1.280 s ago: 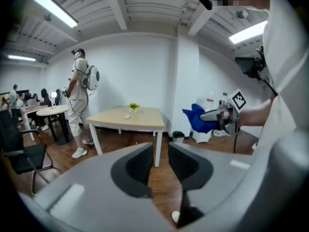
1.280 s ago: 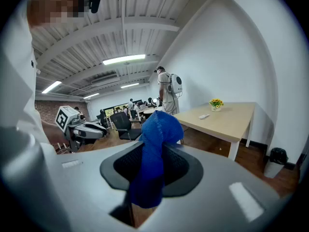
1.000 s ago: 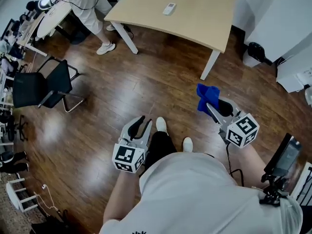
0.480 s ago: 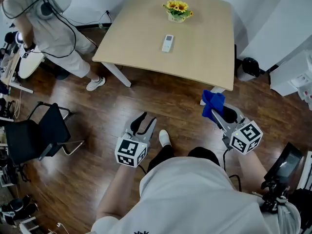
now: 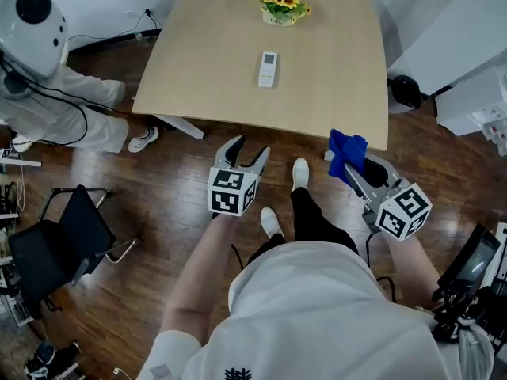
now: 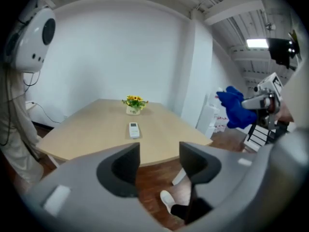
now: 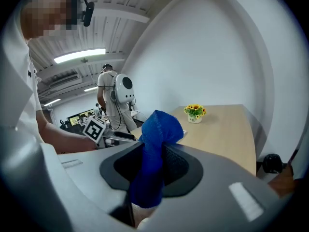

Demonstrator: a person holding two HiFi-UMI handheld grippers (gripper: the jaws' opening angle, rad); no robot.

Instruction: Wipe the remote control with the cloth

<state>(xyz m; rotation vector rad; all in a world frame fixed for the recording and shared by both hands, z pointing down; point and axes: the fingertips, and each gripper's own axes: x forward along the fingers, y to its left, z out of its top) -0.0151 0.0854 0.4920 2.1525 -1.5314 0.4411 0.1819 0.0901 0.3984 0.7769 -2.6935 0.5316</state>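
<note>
A white remote control [image 5: 268, 69] [image 6: 133, 129] lies on the light wooden table [image 5: 198, 62], in front of a small pot of yellow flowers [image 5: 279, 3] [image 6: 133, 105] [image 7: 194, 112]. My left gripper [image 5: 246, 150] [image 6: 159, 162] hangs over the floor just short of the table's near edge; its jaws have just been opening and stand apart with nothing between them. To the right, my right gripper [image 5: 344, 162] [image 7: 153, 164] is shut on a bunched blue cloth [image 5: 345, 153] [image 7: 155, 149] [image 6: 236, 108], near the table's front right corner.
A person in white clothes with a white helmet [image 5: 32, 22] stands at the table's left. A black chair [image 5: 59, 236] is on the wooden floor at the left. A dark bin [image 5: 405, 90] and white furniture [image 5: 475, 101] stand at the right.
I have stepped closer to the table, which now fills the top of the head view. The left gripper moved forward and its jaws opened. The right gripper, still holding the cloth, rose a little.
</note>
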